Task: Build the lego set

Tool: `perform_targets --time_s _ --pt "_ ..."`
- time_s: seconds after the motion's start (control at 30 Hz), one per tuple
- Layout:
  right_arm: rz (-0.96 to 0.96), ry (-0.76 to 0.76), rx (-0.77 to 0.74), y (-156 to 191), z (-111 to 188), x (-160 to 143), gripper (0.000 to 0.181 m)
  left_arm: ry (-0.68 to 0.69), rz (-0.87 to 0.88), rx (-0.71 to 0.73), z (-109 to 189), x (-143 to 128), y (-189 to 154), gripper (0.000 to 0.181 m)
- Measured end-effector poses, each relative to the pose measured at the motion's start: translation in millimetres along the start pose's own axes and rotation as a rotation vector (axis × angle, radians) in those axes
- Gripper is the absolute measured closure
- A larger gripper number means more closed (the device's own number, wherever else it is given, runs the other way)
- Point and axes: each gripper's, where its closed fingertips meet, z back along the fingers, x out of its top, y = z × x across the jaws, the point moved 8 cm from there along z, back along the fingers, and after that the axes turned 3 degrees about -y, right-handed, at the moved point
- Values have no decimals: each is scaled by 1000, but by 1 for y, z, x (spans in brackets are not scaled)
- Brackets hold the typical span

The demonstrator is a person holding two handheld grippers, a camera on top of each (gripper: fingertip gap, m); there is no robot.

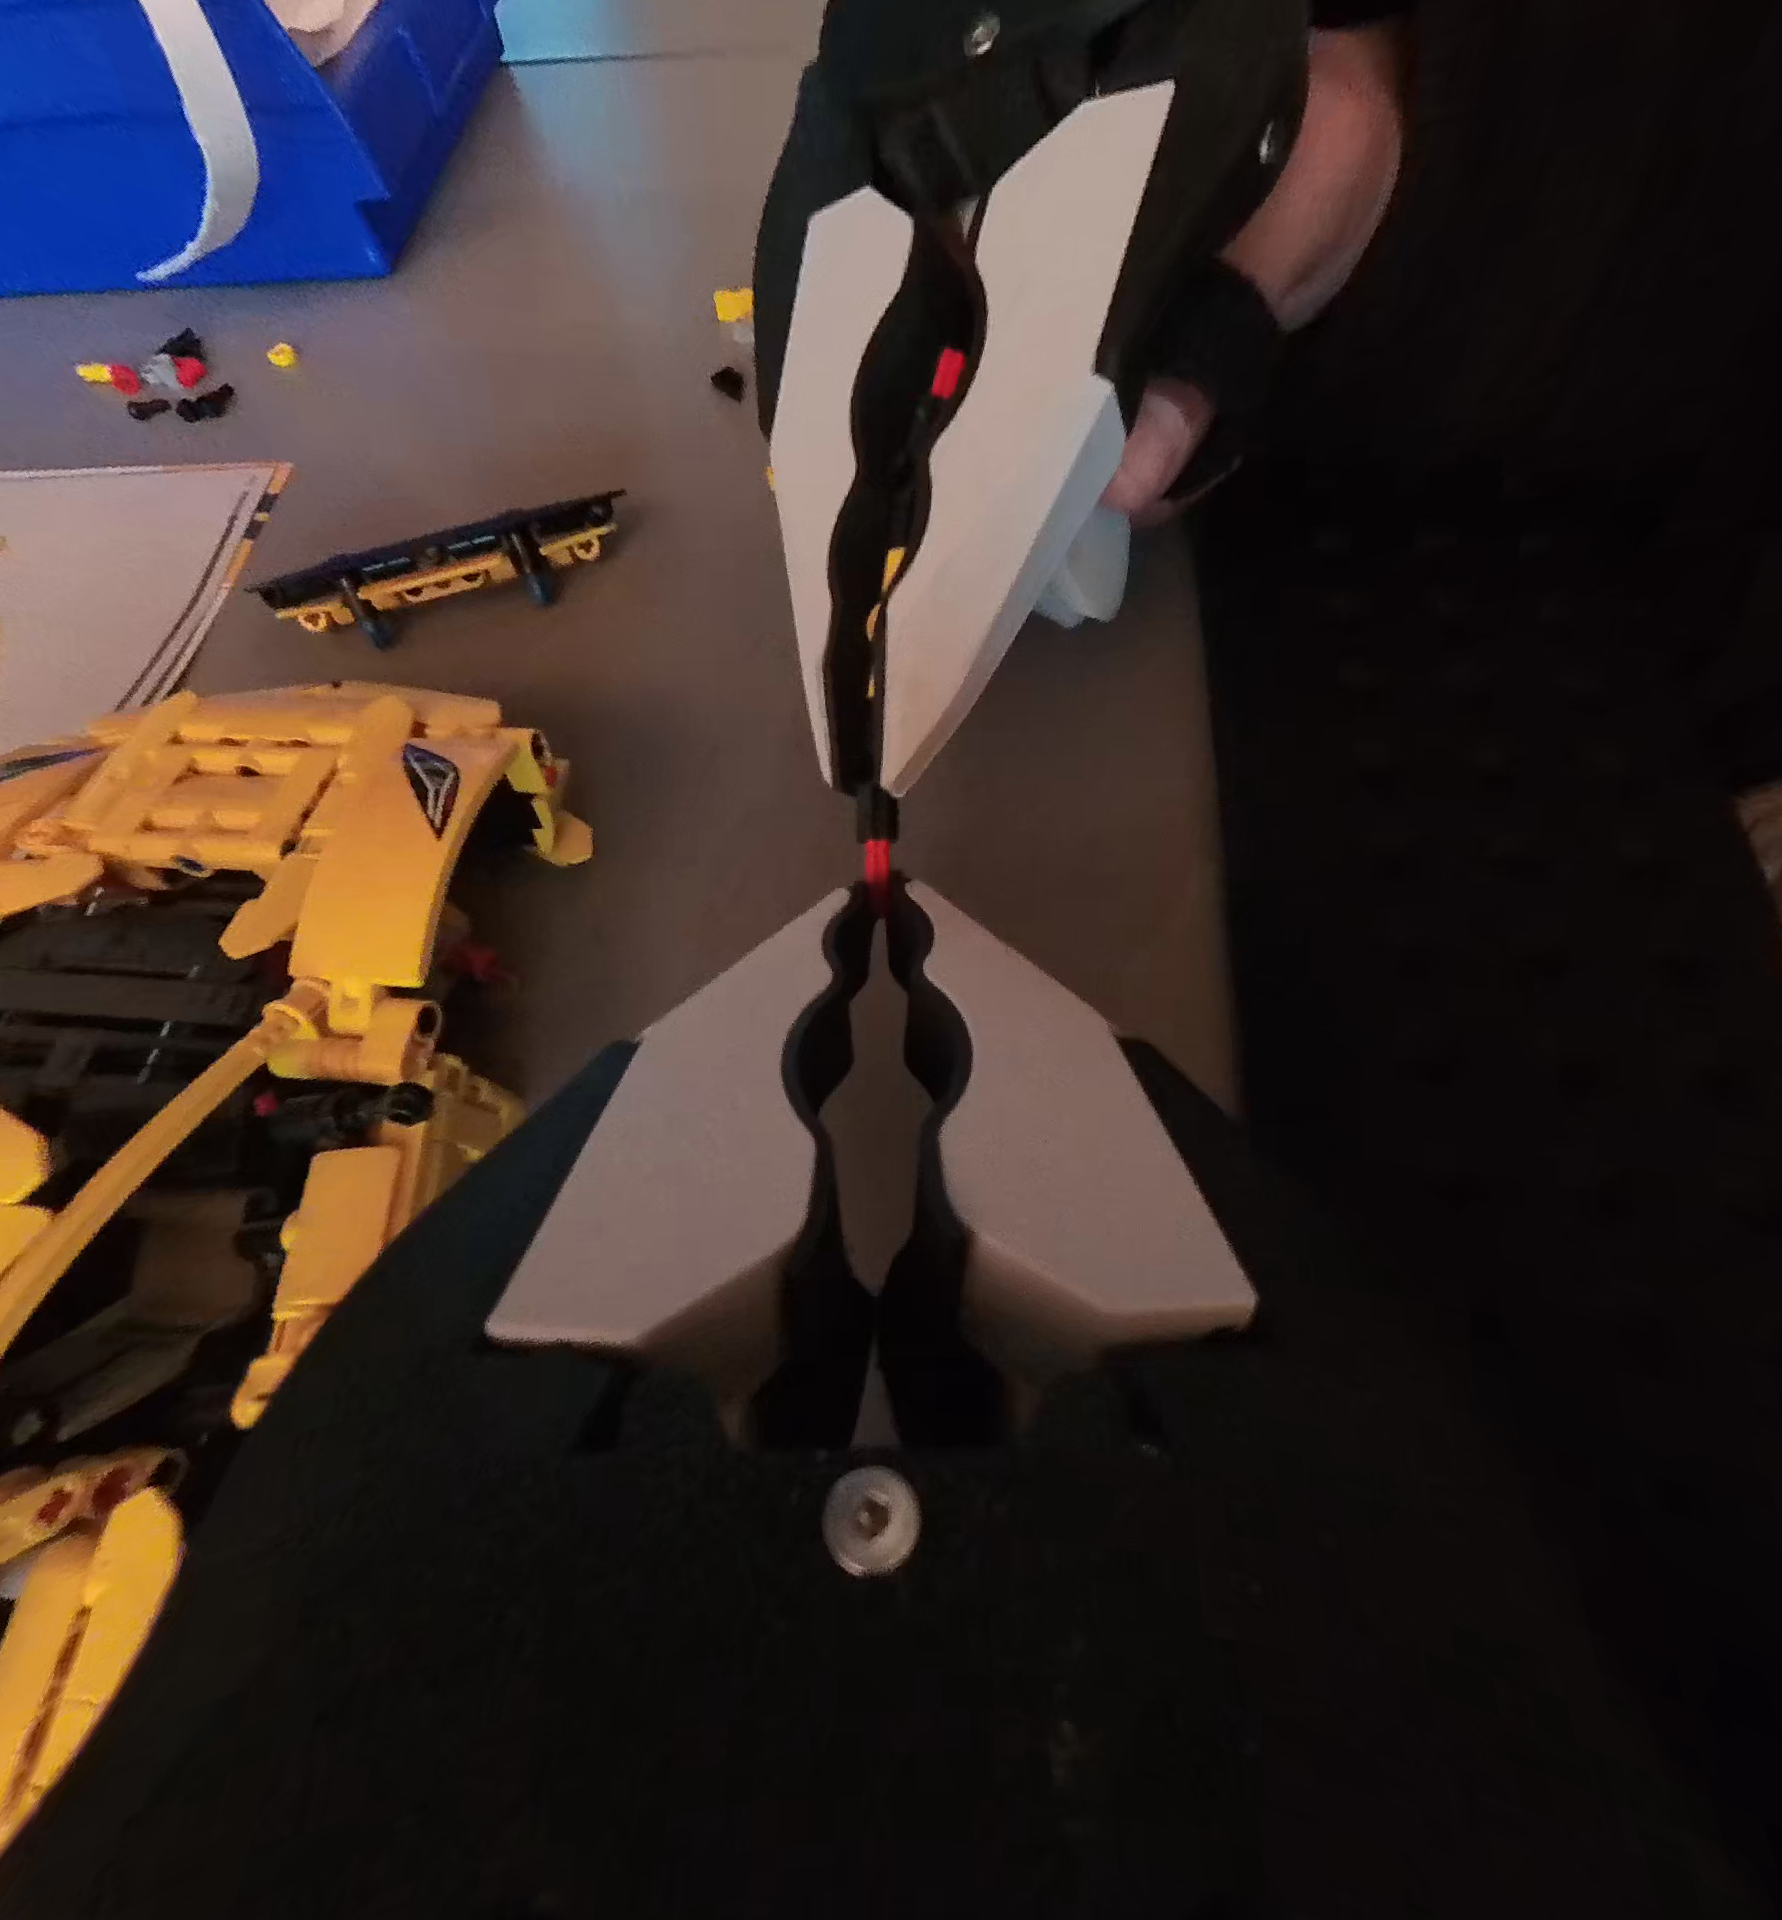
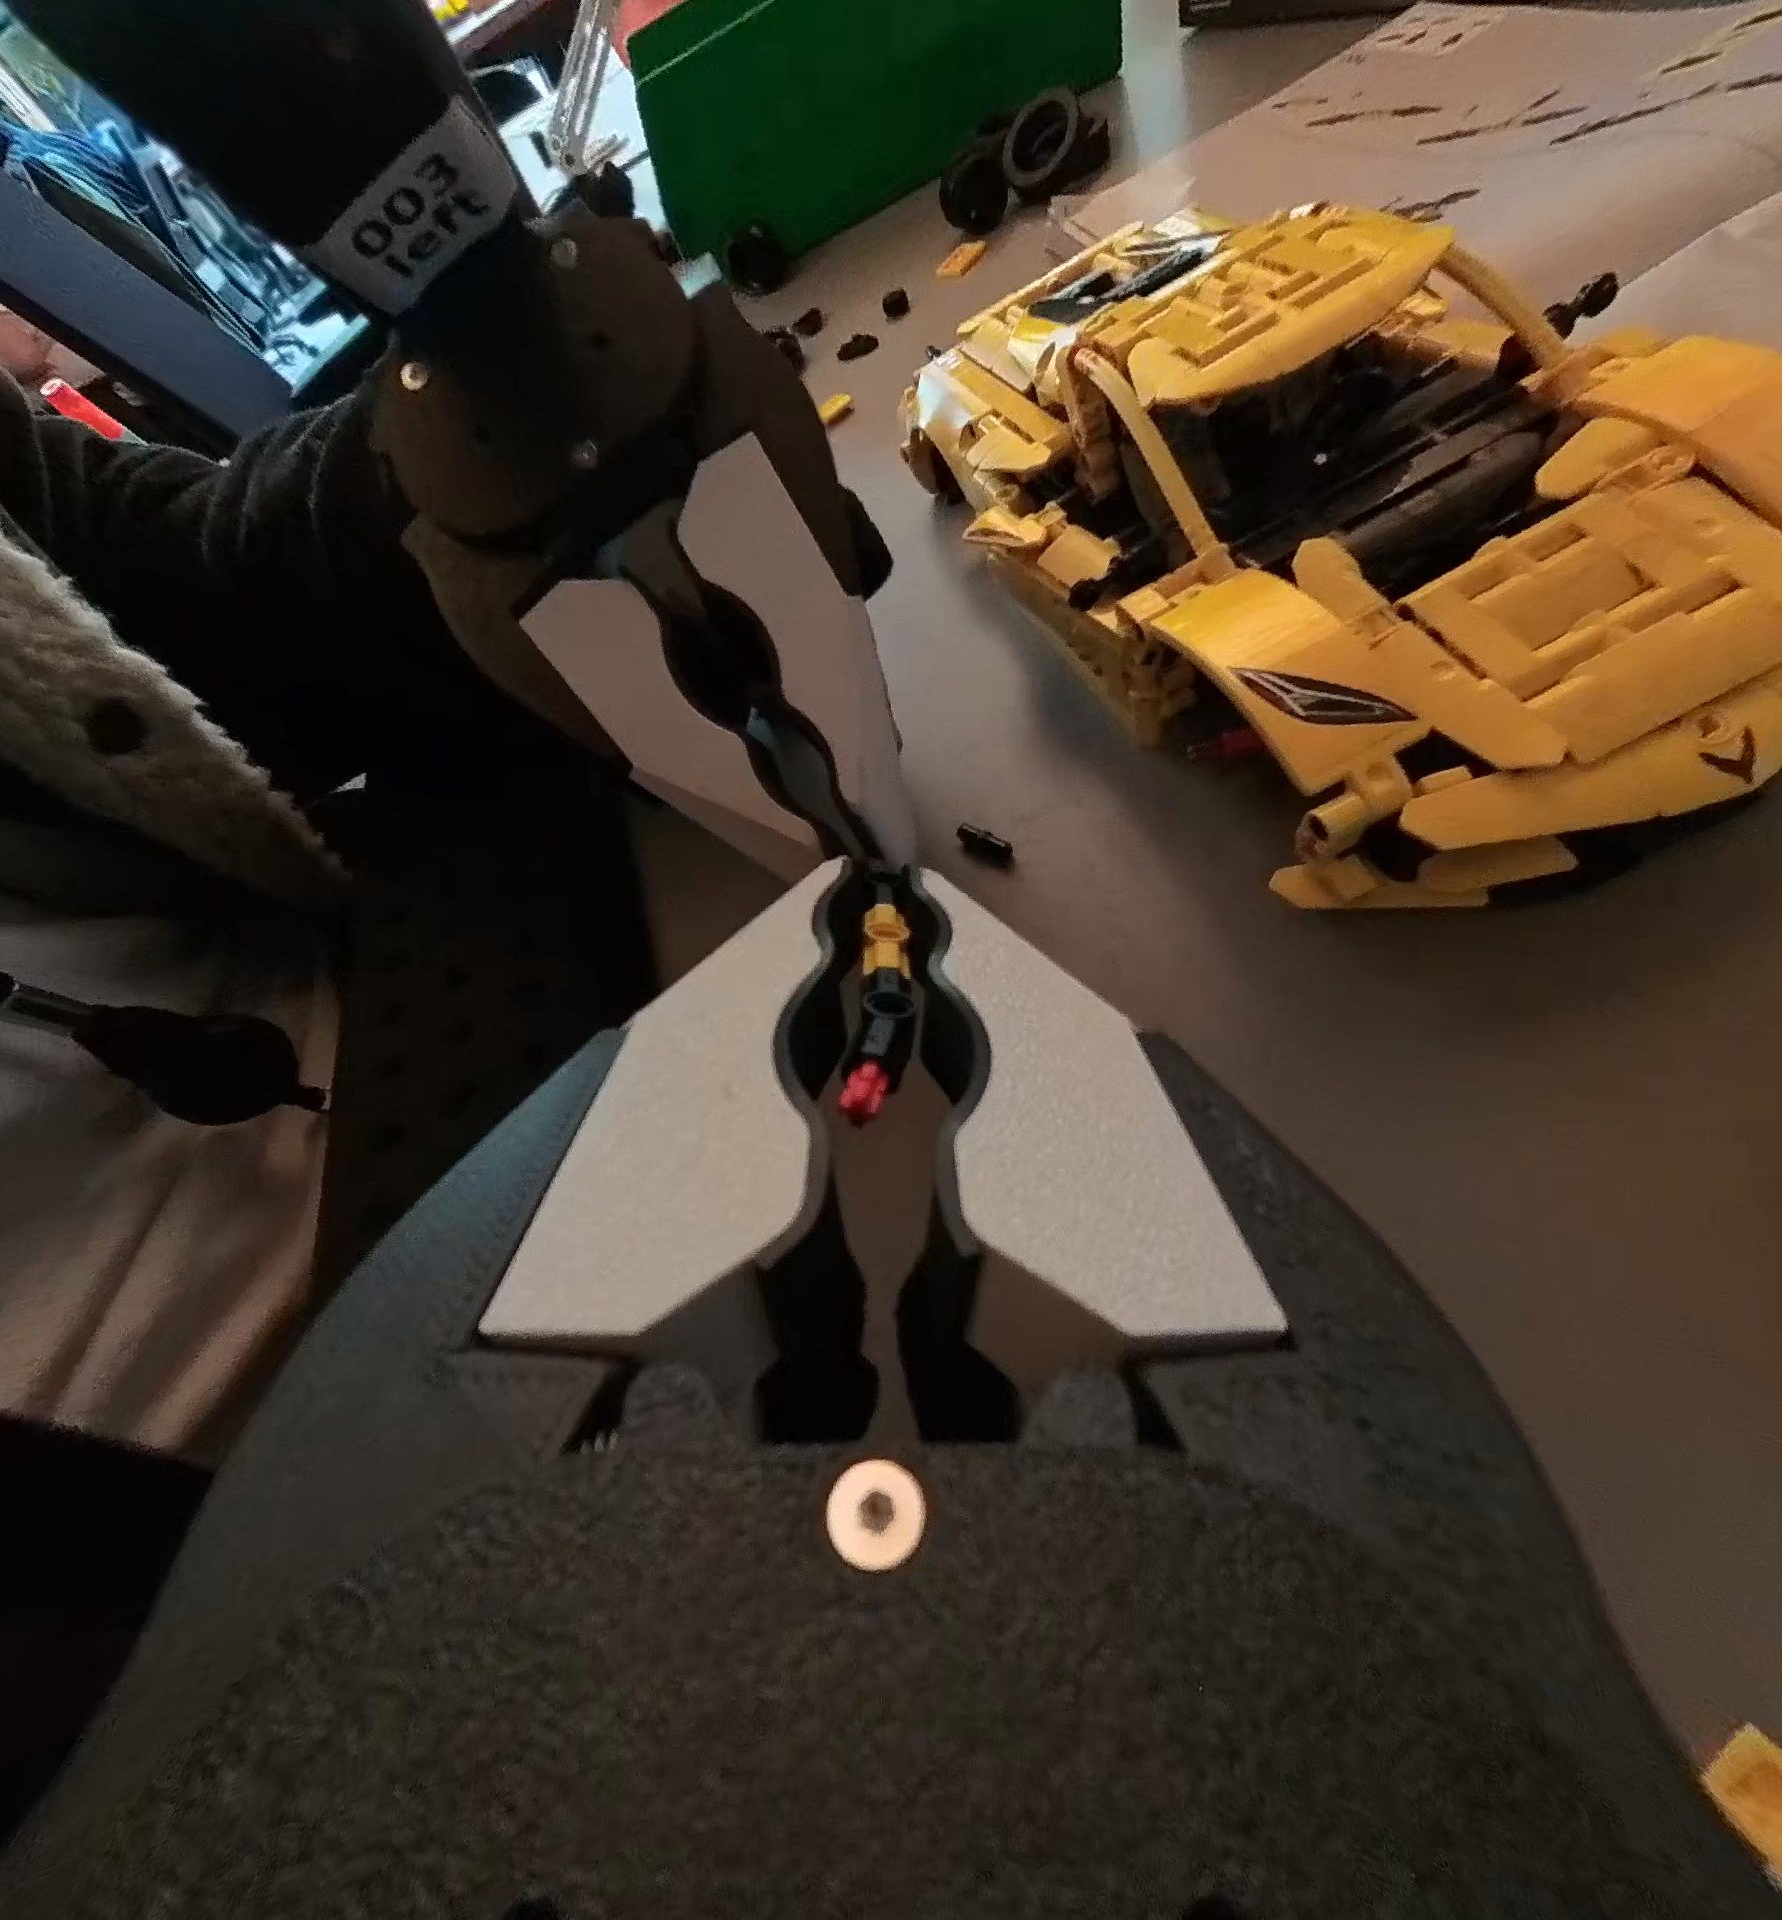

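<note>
1. The left claw point(image 1: 876, 902) is closed on the red end of a thin lego rod assembly point(image 1: 876, 842), made of red, black and yellow pieces strung in a line.
2. The right claw point(image 1: 863, 784) meets it tip to tip and is pinched on the same rod; most of the rod runs back between its two fingers point(image 1: 980, 582).
3. In the right wrist view the rod point(image 2: 882, 997) lies inside the right claw point(image 2: 882, 883), its red tip nearest the camera, and the left claw point(image 2: 871, 847) grips the far end.
4. The rod is held above the grey table point(image 1: 658, 748), just right of the yellow lego car point(image 1: 243, 935).
5. Beyond the car lie a small black-and-yellow subassembly point(image 1: 440, 561), an instruction booklet point(image 1: 87, 582), and loose pieces point(image 1: 165, 379).
6. A blue bin point(image 1: 139, 145) sits farther behind the car.
7. In the right wrist view a green bin point(image 2: 866, 94) and black tyres point(image 2: 1022, 156) lie beyond the car point(image 2: 1386, 582).
</note>
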Motion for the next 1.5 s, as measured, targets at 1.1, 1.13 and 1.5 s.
perform_targets --time_s 1.1,1.13,1.5 --pt "65 -200 -38 14 -18 28 150 -6 6 280 61 -12 -3 179" --pt "63 -187 -18 16 -23 29 153 -20 1 283 66 -12 -6 179" --pt "53 -257 104 45 -57 48 174 -81 26 327 99 -24 -27 178"
